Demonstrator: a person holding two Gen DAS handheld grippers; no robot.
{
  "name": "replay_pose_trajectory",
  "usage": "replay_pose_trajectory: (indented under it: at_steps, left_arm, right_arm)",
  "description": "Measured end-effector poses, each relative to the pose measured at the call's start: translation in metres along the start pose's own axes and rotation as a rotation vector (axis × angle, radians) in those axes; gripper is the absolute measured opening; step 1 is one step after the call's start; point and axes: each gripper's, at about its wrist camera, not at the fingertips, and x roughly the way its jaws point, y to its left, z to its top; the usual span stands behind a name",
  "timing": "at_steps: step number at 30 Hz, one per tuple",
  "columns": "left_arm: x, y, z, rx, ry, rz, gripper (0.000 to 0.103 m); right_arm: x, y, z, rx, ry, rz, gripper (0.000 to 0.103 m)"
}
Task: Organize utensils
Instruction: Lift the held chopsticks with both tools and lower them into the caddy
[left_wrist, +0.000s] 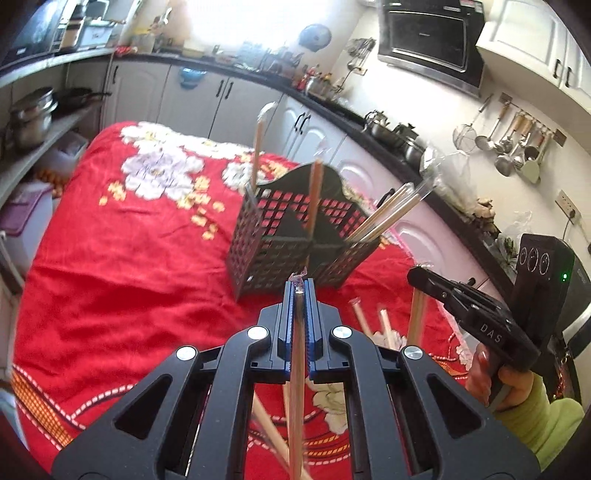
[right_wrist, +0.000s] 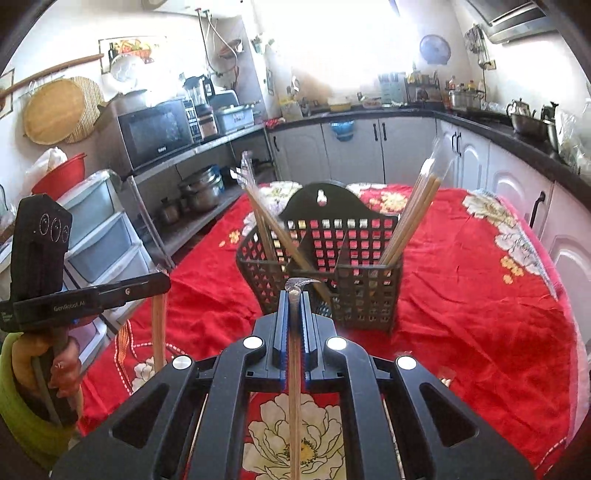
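A black lattice utensil holder (left_wrist: 258, 258) (right_wrist: 369, 295) stands upright on the red flowered cloth (left_wrist: 129, 258) (right_wrist: 480, 295). Wrapped wooden chopsticks lean in its left compartment (right_wrist: 264, 221) and its right compartment (right_wrist: 413, 218). My left gripper (left_wrist: 300, 286) is shut on a wrapped chopstick (left_wrist: 297, 387) that hangs down between its fingers, just in front of the holder. My right gripper (right_wrist: 294, 293) is shut on another chopstick (right_wrist: 294, 387), also close before the holder. Each view shows the other gripper off to the side with its stick hanging below: the right gripper (left_wrist: 417, 277) and the left gripper (right_wrist: 162, 282).
Several loose chopsticks (left_wrist: 384, 321) lie on the cloth between the grippers. Grey cabinets under a dark counter (right_wrist: 498, 129) run behind and to the right of the table. A metal shelf with pots (right_wrist: 199, 188), a microwave (right_wrist: 155, 133) and plastic drawers (right_wrist: 99, 229) stands at the left.
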Motion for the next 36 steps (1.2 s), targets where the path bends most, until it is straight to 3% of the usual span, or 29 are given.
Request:
replay_pose_trajectory:
  at_steps: [18,36]
  left_arm:
    - [-0.002,-0.048,0.038,0.107,-0.084,-0.042,0.002]
    - [-0.005,-0.074,0.079,0.171,-0.156,-0.066,0.002]
  right_arm:
    - [-0.041,-0.014,0.024,-0.009,-0.17,-0.062,0.006]
    - [-0.049,-0.024,0.053,0.014,-0.27,-0.088,0.006]
